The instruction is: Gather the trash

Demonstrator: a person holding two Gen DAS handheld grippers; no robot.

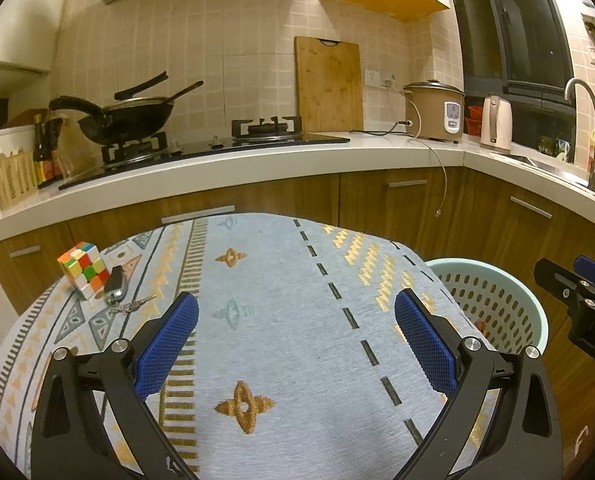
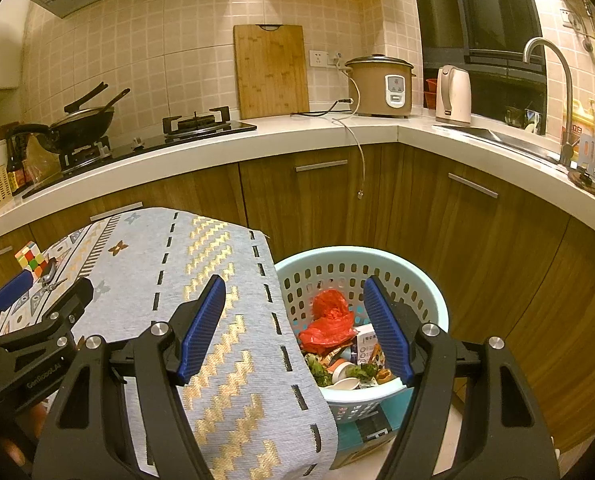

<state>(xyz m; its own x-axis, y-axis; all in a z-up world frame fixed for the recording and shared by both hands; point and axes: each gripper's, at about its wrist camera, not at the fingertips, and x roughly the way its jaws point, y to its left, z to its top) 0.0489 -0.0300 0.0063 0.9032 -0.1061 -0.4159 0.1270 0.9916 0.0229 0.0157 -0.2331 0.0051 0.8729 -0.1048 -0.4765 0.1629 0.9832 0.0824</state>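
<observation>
Black arms of the left gripper fill the bottom of the left wrist frame, blue pads spread wide with nothing between them, over the patterned grey-blue tablecloth. Right gripper likewise released, jaws apart and empty, at lower centre of its own frame, straddling the cloth's hanging edge and the basket.

Trash lies inside the pale green perforated basket, right of centre: a red plastic bag on top, with leafy scraps, a small carton and a white cup-like piece below. Items deeper down overlap and cannot be made out. The cloth hides the basket's left wall; the right gripper's finger covers part of its interior. In the left wrist view only the basket's far wall and rim show, contents almost fully hidden.

At left centre of the left wrist frame, a Rubik's cube sits touching a car key fob with keys.

Room: white counter over wood cabinets, a wok on the gas hob, a cutting board against the tiles, a rice cooker, a kettle, a faucet.
</observation>
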